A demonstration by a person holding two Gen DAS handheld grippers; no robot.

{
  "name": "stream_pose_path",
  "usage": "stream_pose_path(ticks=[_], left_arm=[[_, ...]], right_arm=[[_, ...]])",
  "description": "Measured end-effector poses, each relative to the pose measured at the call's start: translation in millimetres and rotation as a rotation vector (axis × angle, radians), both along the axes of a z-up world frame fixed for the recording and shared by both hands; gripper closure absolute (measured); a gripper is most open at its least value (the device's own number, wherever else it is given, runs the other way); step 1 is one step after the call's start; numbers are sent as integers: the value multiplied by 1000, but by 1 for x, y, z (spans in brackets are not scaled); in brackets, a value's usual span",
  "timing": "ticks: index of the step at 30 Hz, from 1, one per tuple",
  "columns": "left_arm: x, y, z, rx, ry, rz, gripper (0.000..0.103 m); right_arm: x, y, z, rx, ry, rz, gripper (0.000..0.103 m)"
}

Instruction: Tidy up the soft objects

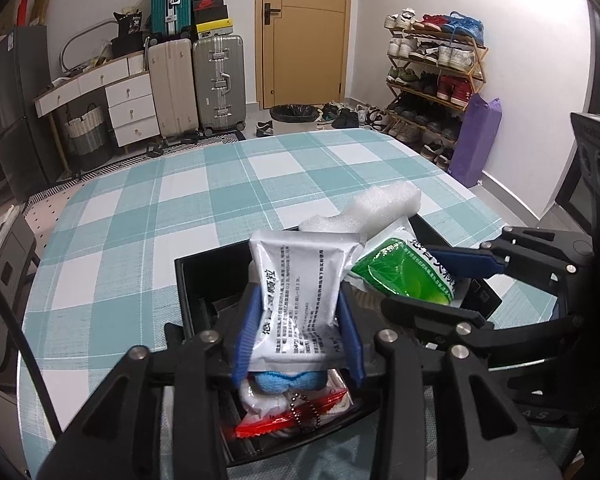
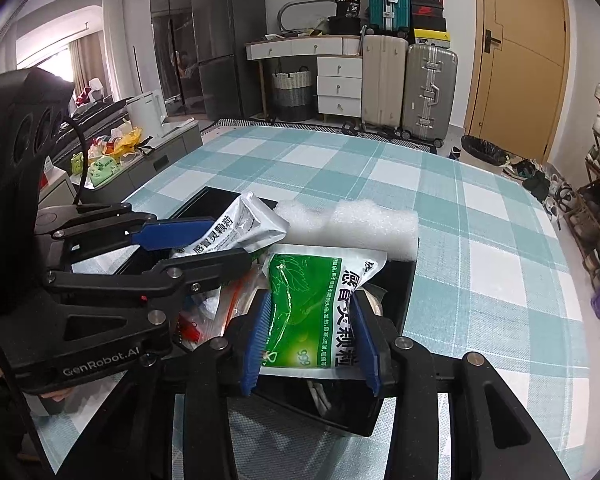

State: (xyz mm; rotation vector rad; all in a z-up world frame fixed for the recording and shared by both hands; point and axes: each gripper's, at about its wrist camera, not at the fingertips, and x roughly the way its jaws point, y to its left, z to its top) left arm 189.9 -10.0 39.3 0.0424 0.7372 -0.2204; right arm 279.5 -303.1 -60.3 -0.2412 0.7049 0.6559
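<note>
Left tool: closed on the silver sachet, blue pads pressing both side edges, low centre of the left wrist view.
Right tool: clamped on the green sachet, blue pads on either side, low centre of the right wrist view.
Silver sachet: held upright over the black box; its lower edge is hidden behind the tool.
Green sachet: raised above the box's right half; its bottom is cut off by the fingers.
White foam: lies across the far rim of the box, just behind both sachets.
Box contents: a blue soft thing, a red and clear packet and a bead chain show beneath the left tool; the rest is covered and hard to make out.
Bench: teal and white check cloth, the box near its close edge.
Beyond: suitcases and a shoe rack against the far wall.
</note>
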Motion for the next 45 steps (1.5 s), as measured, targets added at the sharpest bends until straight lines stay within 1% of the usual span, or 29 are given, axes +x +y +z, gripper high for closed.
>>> stream_pose_path(ticks=[1, 2, 3, 5, 7, 8, 9, 10, 12, 14, 15, 23, 30, 33, 36, 40, 45], left_arm=[[-1, 1, 0, -3, 1, -2, 59], [-2, 2, 1, -8, 0, -4, 54], [-3, 3, 1, -10, -2, -3, 45], [-9, 7, 3, -19, -17, -4, 41], [-15, 13, 5, -35, -21, -3, 28], [-20, 17, 8, -49, -33, 12, 18], [-23, 19, 10, -57, -42, 19, 13], [-27, 22, 12, -68, -53, 25, 11], [-34, 26, 17, -80, -70, 35, 0], [-45, 29, 22, -78, -109, 55, 0], [-49, 30, 23, -79, -124, 62, 0], [-71, 38, 16, -87, -174, 113, 0], [-77, 38, 3, -90, -165, 132, 0], [-82, 36, 1, -76, -196, 150, 0], [-84, 37, 2, -85, -209, 154, 0], [-86, 35, 1, -80, -226, 159, 0], [-87, 32, -3, -76, -237, 160, 0]], right_arm=[[-1, 0, 0, -7, -7, 0, 58], [-3, -1, 1, -8, -12, -1, 57], [-5, -3, 3, -4, -19, -3, 54], [-9, -7, 6, 4, -29, -8, 51], [-15, -14, 12, 17, -50, -20, 44], [-18, -18, 15, 32, -66, -23, 34], [-22, -22, 17, 42, -80, -27, 22], [-26, -27, 20, 57, -105, -37, 17], [-32, -31, 23, 75, -117, -34, 9], [-39, -36, 25, 89, -130, -22, 2], [-43, -38, 26, 95, -145, -20, 1], [-72, -50, 28, 176, -244, -40, 1], [-81, -55, 25, 214, -250, -23, 1], [-81, -57, 21, 247, -235, -18, 1], [-82, -57, 19, 237, -251, -18, 1], [-84, -60, 17, 249, -247, -19, 1], [-83, -61, 14, 239, -253, -20, 1]])
